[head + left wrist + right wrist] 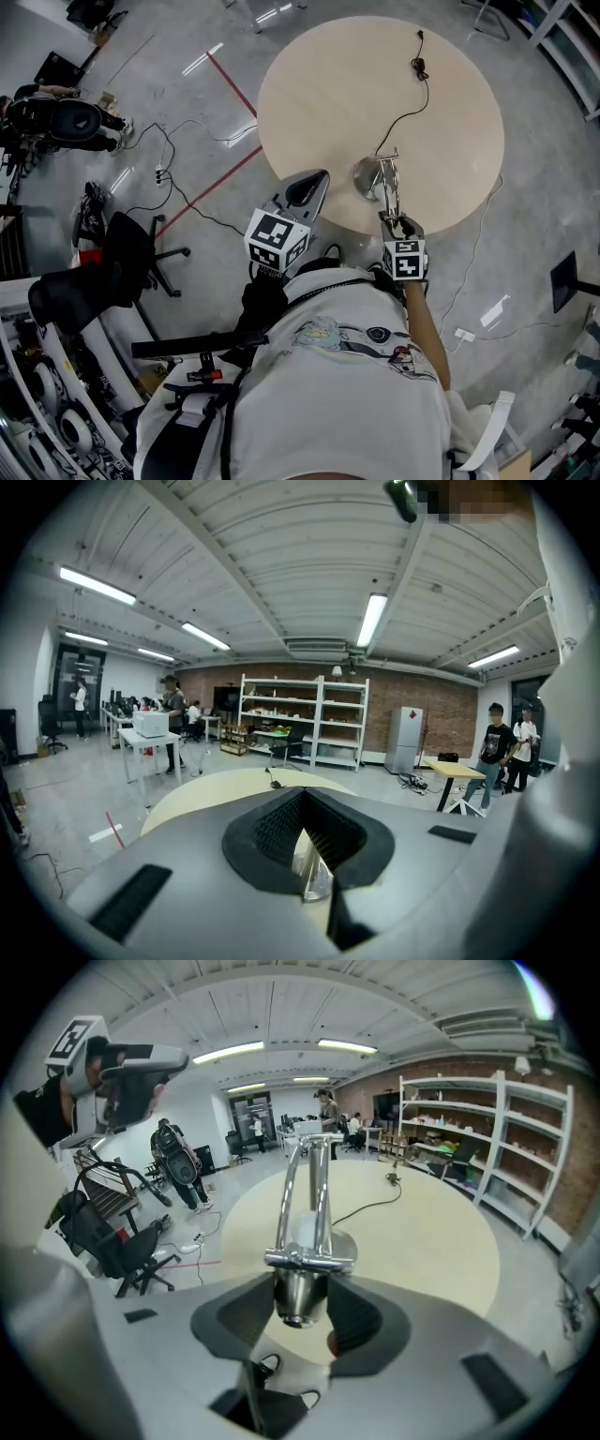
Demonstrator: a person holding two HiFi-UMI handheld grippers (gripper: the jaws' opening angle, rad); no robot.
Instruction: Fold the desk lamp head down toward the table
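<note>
A chrome desk lamp stands near the front edge of the round pale table (375,84), with its round base (366,176) on the tabletop. Its twin-rod arm (309,1185) rises from the base toward me. My right gripper (300,1290) is shut on the cone-shaped lamp head (298,1299), with a black pad on each side of it. In the head view that gripper (396,223) sits at the table's near rim. My left gripper (314,185) hovers left of the lamp, apart from it. Its jaws are shut with nothing in them (302,799).
The lamp's black cord (412,103) runs across the table to a plug at the far side. A black office chair (131,253) and loose cables lie on the floor to the left. Metal shelves (469,1119) and several people stand further off.
</note>
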